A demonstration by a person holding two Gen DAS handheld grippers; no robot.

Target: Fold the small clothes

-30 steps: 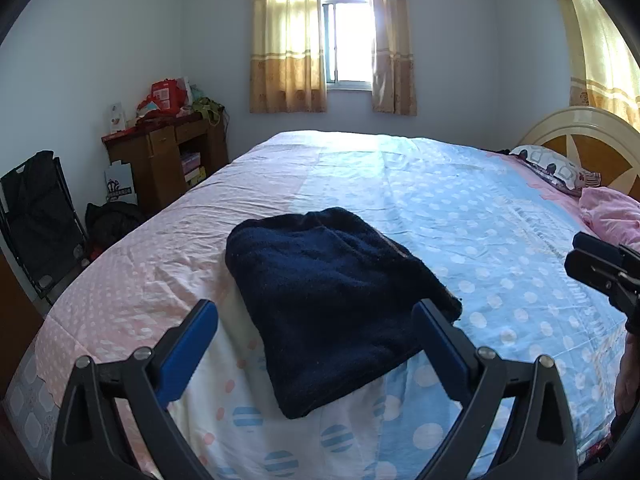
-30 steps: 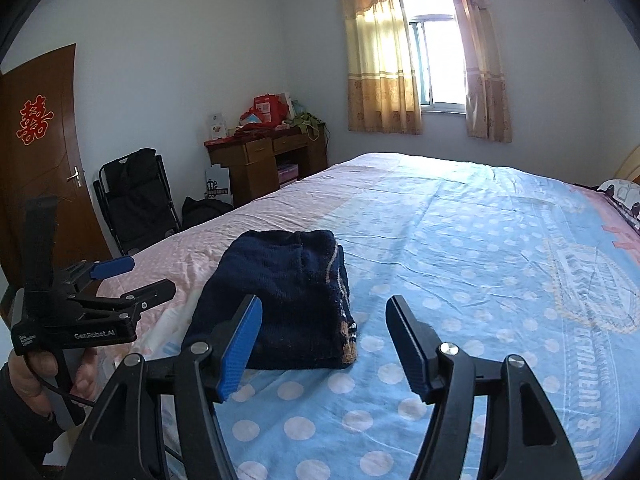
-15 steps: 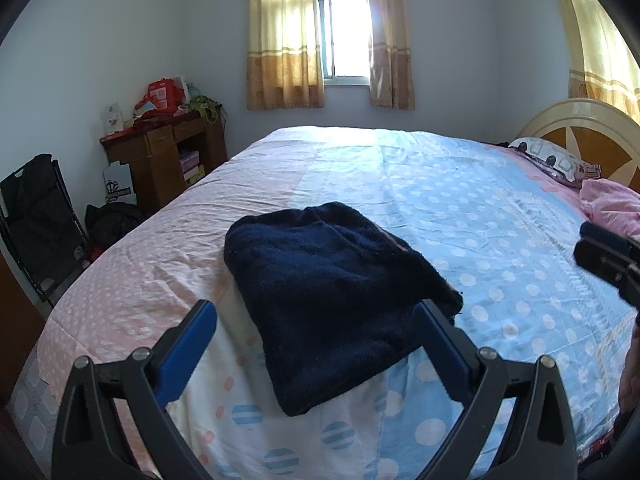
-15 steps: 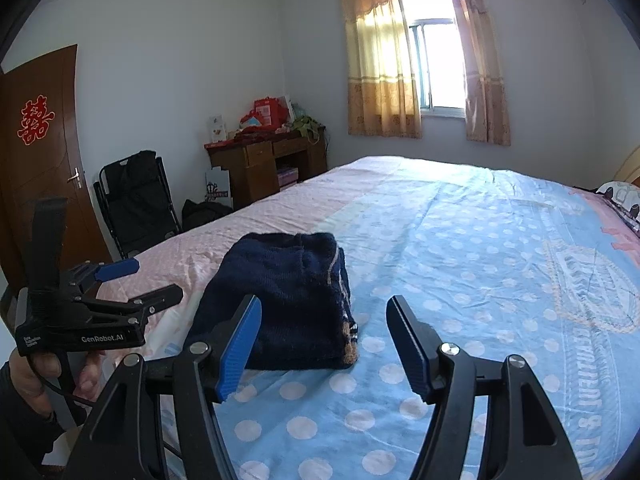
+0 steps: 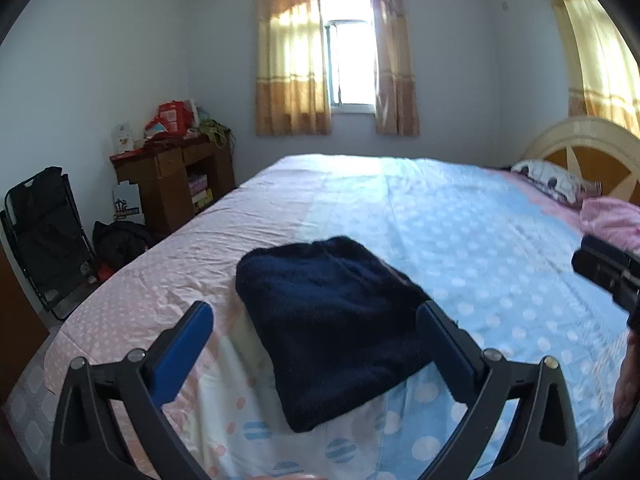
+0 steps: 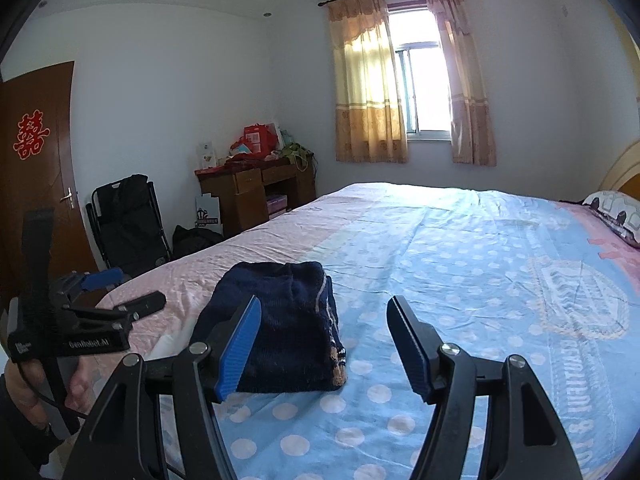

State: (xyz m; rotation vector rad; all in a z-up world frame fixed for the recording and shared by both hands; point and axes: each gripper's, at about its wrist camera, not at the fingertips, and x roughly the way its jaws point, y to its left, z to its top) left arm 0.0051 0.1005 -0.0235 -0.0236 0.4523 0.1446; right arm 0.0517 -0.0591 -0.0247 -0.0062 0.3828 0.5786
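Across the room stretched a bed (image 5: 460,220) under a pink and blue dotted sheet, and on its near part lay a folded navy garment (image 5: 332,320). Above the garment's near edge hovered the left gripper (image 5: 316,344), jaws spread wide, touching nothing. Just to the garment's right hung the right gripper (image 6: 324,340), jaws likewise spread and empty.

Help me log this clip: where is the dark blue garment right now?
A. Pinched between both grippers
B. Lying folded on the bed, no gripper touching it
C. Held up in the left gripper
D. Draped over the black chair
B: the dark blue garment lies folded on the bed, with the left gripper and right gripper open and empty.
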